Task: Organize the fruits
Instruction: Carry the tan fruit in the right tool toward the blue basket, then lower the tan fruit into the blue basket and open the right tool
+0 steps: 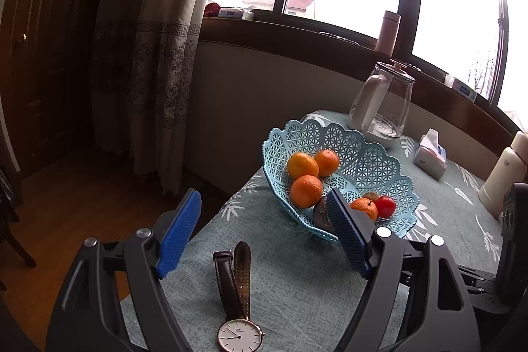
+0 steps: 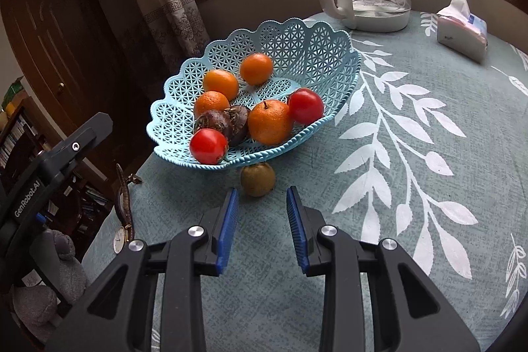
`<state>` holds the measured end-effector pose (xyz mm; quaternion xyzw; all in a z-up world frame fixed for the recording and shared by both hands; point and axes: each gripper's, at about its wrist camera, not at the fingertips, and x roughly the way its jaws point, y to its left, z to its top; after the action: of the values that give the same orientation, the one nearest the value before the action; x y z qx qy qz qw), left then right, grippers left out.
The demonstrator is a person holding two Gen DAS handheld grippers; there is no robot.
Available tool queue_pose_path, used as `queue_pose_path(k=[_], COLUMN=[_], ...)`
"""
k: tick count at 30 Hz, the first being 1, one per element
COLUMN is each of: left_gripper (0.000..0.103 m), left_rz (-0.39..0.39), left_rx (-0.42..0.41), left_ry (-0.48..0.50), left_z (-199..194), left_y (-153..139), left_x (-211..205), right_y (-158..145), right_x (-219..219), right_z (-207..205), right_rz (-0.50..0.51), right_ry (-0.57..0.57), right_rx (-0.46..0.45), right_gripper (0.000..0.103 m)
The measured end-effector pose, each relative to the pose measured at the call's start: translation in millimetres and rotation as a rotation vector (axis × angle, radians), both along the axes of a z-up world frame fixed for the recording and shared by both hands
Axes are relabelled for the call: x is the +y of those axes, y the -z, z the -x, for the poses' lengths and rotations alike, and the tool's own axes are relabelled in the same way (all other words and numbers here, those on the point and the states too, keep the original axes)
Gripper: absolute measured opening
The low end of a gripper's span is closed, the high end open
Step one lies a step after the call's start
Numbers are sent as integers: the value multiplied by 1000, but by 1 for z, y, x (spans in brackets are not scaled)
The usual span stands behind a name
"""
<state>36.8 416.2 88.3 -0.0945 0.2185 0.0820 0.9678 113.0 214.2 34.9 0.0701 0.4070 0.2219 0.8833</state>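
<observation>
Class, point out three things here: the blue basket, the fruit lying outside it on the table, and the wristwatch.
blue basket (image 2: 310, 35): right wrist view, far lattice wall.
greenish-brown fruit (image 2: 257, 179): right wrist view, its middle.
wristwatch (image 1: 240, 335): left wrist view, white dial.

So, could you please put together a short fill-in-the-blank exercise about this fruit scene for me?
1. The only fruit outside the blue basket is the ____ one lying on the tablecloth.
2. The basket holds two red tomatoes and ____ oranges.
3. Both the left hand-held gripper and the right hand-held gripper are ____ and empty.
4. Lying on the cloth under the left hand-held gripper is a ____ with a brown strap.

Missing words: greenish-brown; four; open; watch
</observation>
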Motion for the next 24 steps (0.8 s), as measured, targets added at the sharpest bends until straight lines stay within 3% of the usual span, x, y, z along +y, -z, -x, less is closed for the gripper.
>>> queue_pose_path(k=[13,24], left_gripper=[80,80], left_rz=[16,20], left_rx=[10,7], left_ry=[0,-7], left_z=[-1,-2], left_y=[1,0], left_x=[2,4], right_y=[11,1], right_x=[28,4], right_z=[-24,6], right_rz=[89,66], right_ry=[-27,-50], right_rx=[14,6], right_gripper=[31,26])
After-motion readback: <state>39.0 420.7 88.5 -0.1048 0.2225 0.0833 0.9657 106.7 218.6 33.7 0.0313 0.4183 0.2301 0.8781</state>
